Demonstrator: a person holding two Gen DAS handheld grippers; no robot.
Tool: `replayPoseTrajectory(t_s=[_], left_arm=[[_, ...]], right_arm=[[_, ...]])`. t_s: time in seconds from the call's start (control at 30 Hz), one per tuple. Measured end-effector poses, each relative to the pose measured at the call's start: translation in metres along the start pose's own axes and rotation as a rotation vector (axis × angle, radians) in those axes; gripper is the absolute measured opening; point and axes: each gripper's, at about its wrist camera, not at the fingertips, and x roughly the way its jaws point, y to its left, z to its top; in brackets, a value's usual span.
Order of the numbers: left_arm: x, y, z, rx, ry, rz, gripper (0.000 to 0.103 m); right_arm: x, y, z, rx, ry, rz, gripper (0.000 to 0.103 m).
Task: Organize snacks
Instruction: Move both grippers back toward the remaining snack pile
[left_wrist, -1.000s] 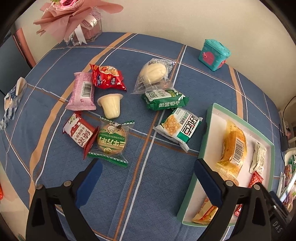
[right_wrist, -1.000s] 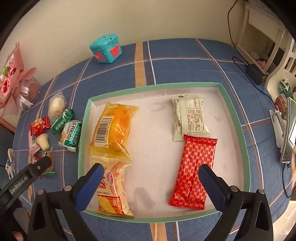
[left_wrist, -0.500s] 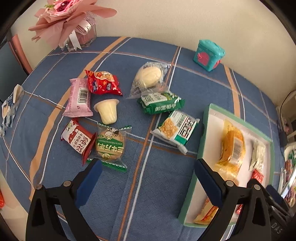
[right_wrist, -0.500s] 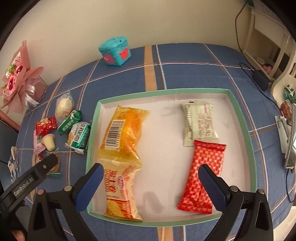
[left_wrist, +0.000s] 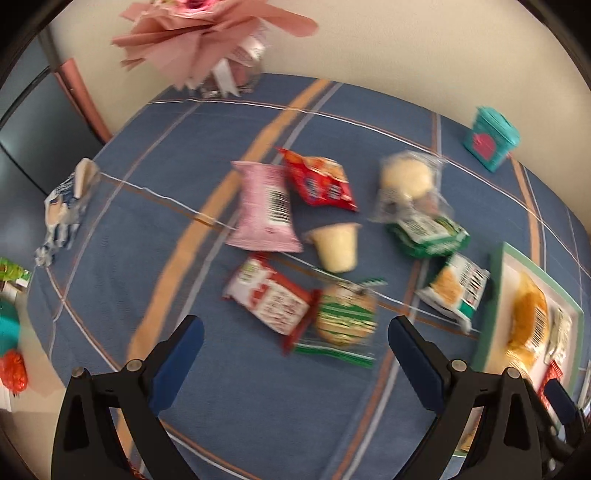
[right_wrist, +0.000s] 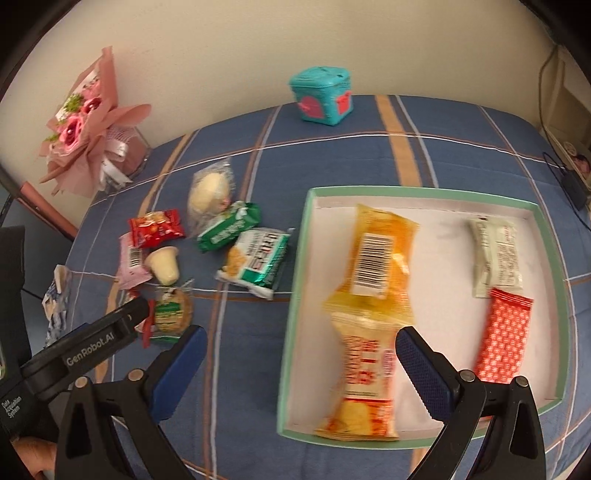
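Loose snacks lie on the blue plaid cloth: a pink packet (left_wrist: 264, 206), a red packet (left_wrist: 319, 181), a jelly cup (left_wrist: 338, 243), a red-and-white packet (left_wrist: 271, 299), a round cookie in green wrap (left_wrist: 345, 317), a clear-wrapped bun (left_wrist: 408, 181) and two green packets (left_wrist: 426, 232) (left_wrist: 456, 288). My left gripper (left_wrist: 295, 354) hovers open just short of the cookie. My right gripper (right_wrist: 299, 354) is open over the near left corner of the green-rimmed tray (right_wrist: 299, 295). The tray holds an orange packet (right_wrist: 376, 258), a yellow-red packet (right_wrist: 364, 380), a white packet (right_wrist: 496, 258) and a red patterned packet (right_wrist: 506, 332).
A pink bouquet (left_wrist: 207, 40) and a teal box (left_wrist: 491, 138) stand at the far edge by the wall. A blue-white wrapper (left_wrist: 62, 206) lies at the cloth's left edge. Cables and furniture (right_wrist: 569, 181) sit off the right side.
The left gripper has swung left and nearer the loose snacks; its view is blurred by motion. The right gripper has shifted left, so the tray sits further right. Both stay open.
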Motion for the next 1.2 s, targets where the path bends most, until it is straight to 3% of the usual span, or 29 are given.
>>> replayPoseTrajectory(t_s=[0.3,0.6,0.73,0.97,1.2], left_arm=[[0.007,0.031,0.007,-0.04,0.01,-0.003,0.1],[0.025,0.033,0.013,-0.054,0.056,-0.076,0.1],[0.035,0.039,0.019,-0.057,0.068,-0.072,0.1],[0.055,0.063,0.028,-0.126,0.103,-0.048,0.1],[0.071,0.063,0.033,-0.141,0.125,-0.065,0.1]], right_arm=[[0.019,0.031,-0.001,-0.008,0.036,0.053,0.103],[0.035,0.037,0.009,0.012,0.035,0.095,0.103],[0.046,0.054,0.011,-0.032,0.048,0.106,0.103],[0.081,0.079,0.007,-0.068,0.103,0.092,0.102],[0.11,0.105,0.005,-0.113,0.139,0.074,0.102]])
